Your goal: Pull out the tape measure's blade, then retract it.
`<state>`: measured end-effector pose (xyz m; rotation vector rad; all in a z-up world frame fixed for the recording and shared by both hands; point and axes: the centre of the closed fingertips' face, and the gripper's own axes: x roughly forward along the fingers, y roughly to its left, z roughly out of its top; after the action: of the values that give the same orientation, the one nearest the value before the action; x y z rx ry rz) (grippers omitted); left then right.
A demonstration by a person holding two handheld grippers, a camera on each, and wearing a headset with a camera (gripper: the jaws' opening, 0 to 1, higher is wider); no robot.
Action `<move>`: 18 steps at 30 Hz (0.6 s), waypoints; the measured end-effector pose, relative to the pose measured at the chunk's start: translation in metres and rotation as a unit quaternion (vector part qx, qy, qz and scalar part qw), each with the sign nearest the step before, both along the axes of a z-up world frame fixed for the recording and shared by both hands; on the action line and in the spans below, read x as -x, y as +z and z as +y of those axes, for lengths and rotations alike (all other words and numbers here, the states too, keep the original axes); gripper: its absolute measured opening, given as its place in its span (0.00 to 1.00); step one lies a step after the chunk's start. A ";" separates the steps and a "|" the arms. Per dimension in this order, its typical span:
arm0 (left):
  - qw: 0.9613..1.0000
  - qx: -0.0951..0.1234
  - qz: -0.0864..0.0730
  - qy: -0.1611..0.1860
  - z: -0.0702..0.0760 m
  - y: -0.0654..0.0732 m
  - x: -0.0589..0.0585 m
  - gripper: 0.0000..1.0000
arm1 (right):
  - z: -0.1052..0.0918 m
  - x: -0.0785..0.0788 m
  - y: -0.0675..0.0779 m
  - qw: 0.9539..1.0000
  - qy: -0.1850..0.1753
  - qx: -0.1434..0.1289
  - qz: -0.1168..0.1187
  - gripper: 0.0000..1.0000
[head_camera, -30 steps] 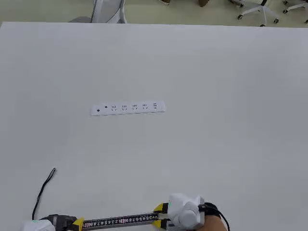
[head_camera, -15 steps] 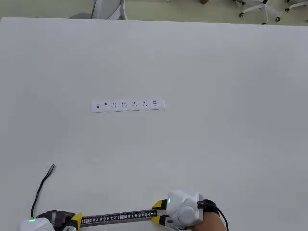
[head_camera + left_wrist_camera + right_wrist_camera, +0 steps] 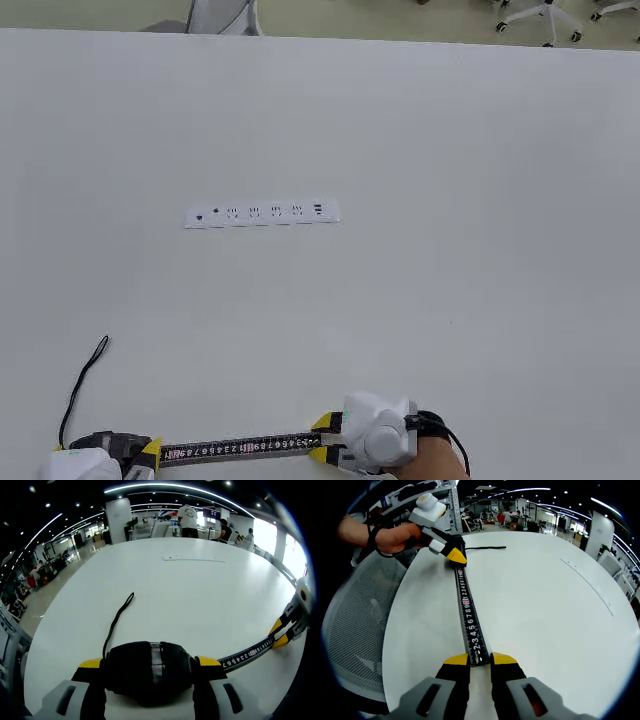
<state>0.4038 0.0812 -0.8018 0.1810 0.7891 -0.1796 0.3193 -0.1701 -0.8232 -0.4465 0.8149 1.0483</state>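
Note:
The black tape measure case [image 3: 150,672] sits between the yellow-tipped jaws of my left gripper [image 3: 150,662], which is shut on it at the table's near left edge [image 3: 148,452]. Its black blade [image 3: 240,447] with white numbers runs flat along the table to the right. My right gripper [image 3: 480,658] is shut on the blade's tip [image 3: 479,652]; in the head view it is at the bottom centre [image 3: 322,438]. The blade [image 3: 467,605] stretches straight away to the left gripper [image 3: 451,550]. The case's black wrist strap [image 3: 80,385] trails across the table.
A white power strip [image 3: 262,213] lies mid-table, well beyond the grippers. The white table [image 3: 450,250] spreads wide to the right and far side. A grey mesh chair [image 3: 355,640] stands at the near table edge. Office chairs [image 3: 540,15] stand behind the far edge.
The span of blade between the two grippers looks about the same. The head camera has tilted a little, so the whole picture has shifted.

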 end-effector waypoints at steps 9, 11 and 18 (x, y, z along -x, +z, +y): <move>1.000 0.020 -0.001 -0.002 0.001 0.001 0.000 0.70 | 0.004 0.000 0.000 1.000 0.006 -0.004 0.002 0.14; 0.999 0.051 -0.008 0.005 -0.001 0.002 -0.001 0.70 | 0.004 0.000 0.001 1.000 0.007 -0.004 0.001 0.14; 0.997 0.074 -0.002 0.011 -0.002 0.001 -0.003 0.70 | 0.003 -0.001 0.000 1.000 0.005 -0.005 0.003 0.14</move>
<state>0.4065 0.0797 -0.8011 0.0328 0.7698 -0.2165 0.3200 -0.1669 -0.8227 -0.4395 0.8137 1.0633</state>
